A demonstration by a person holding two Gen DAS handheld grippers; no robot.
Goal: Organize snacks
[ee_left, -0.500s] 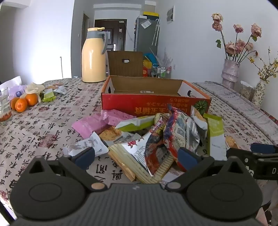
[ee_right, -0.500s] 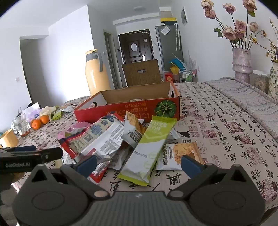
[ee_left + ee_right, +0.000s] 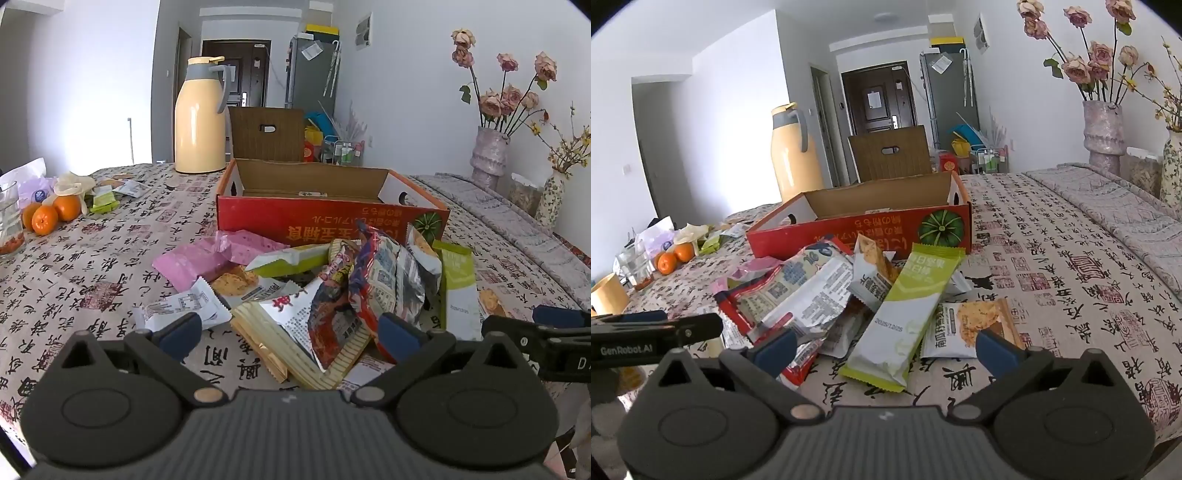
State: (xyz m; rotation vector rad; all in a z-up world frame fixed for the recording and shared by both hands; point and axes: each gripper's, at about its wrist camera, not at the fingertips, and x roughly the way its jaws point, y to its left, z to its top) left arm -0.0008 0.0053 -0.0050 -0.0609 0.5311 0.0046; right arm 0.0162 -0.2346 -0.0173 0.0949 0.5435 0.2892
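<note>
Snacks lie heaped on the tabletop before the box. Both the left claw and right claw are spread, empty. Overlapping packets could get pinched together or slide away.

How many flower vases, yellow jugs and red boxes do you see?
Flower vases: 2
Yellow jugs: 1
Red boxes: 1
Total: 4

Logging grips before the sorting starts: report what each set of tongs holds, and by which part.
Nothing is held. The left tongs and right tongs both stand wide open, short of the snack pile.
</note>
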